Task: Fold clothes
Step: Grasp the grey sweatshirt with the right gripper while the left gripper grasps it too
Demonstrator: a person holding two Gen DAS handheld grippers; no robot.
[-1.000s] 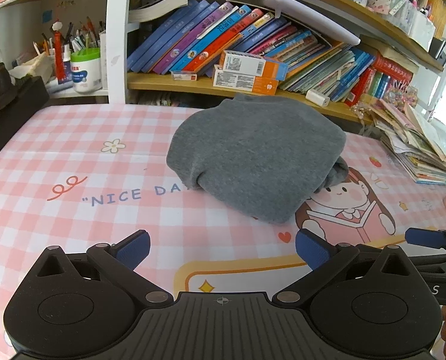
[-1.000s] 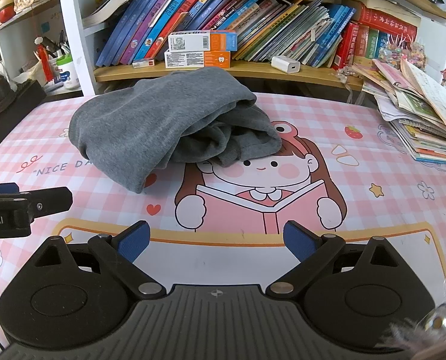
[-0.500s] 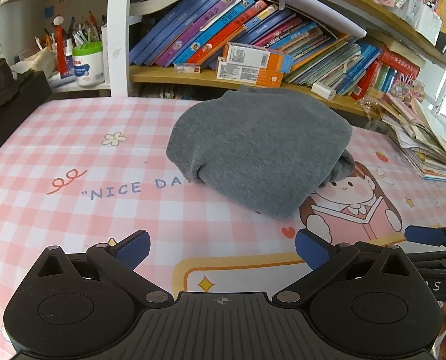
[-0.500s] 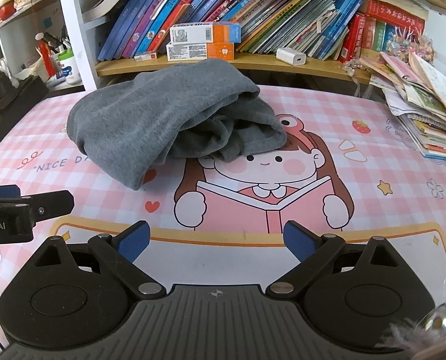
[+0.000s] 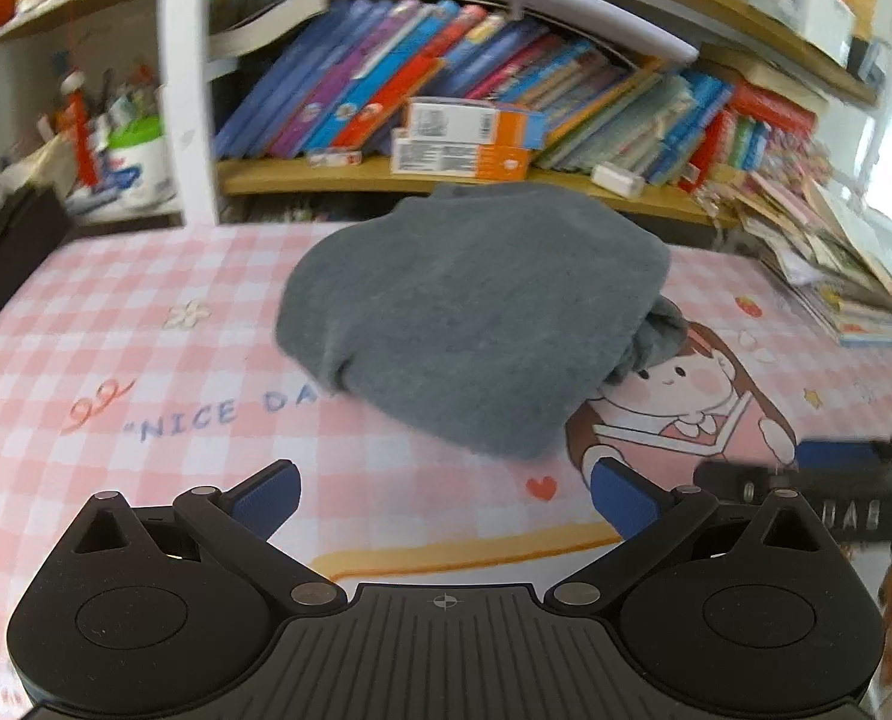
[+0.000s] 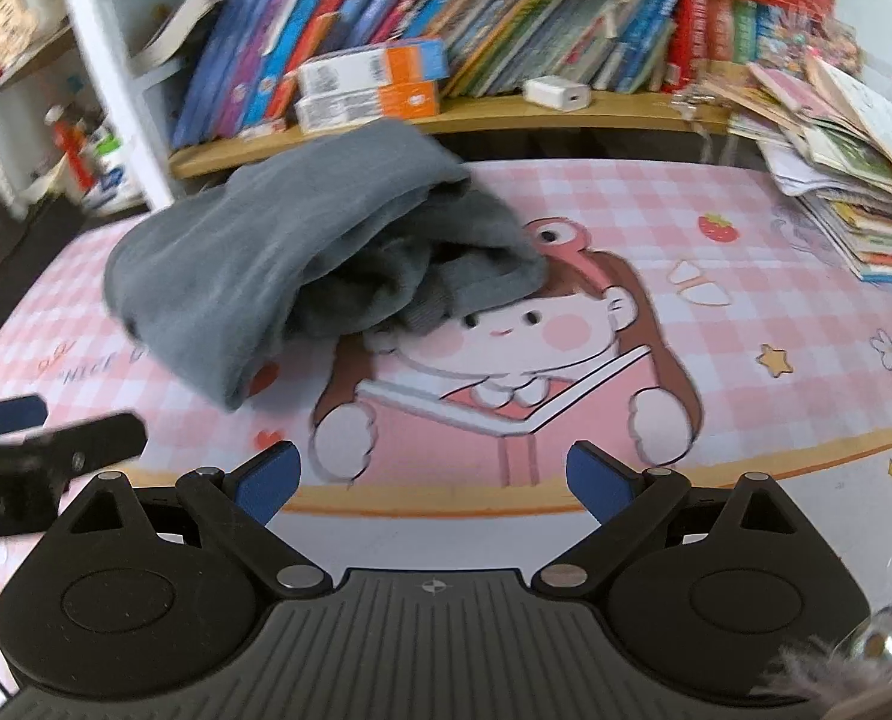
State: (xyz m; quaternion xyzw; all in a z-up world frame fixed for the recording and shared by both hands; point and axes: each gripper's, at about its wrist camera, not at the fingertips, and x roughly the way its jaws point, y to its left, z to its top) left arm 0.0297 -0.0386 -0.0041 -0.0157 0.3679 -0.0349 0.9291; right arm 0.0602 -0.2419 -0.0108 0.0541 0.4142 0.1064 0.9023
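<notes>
Grey garment sits as a folded bundle on the far-middle of the table, just near of the bookshelf. Top face smooth from my left view; from the right view the right side gapes, inner layers bunched and poking out.

Left hand-held gripper: jaws apart, holding nothing, near edge of table, clear of the cloth. Right hand-held gripper: jaws apart too, empty, over the cartoon print, near of the bundle.

Could be a finished fold or one stage short, can't tell from this alone.

Risks as I judge them:
- Pinching only the top layer at the open right side would peel the bundle apart, since nothing pins the loose inner folds
- Pushing the bundle far could shove it against the shelf edge and ruck it
- Both views blurred, so hands are likely moving; the two grippers sit close side by side at the near edge and could clip each other
</notes>
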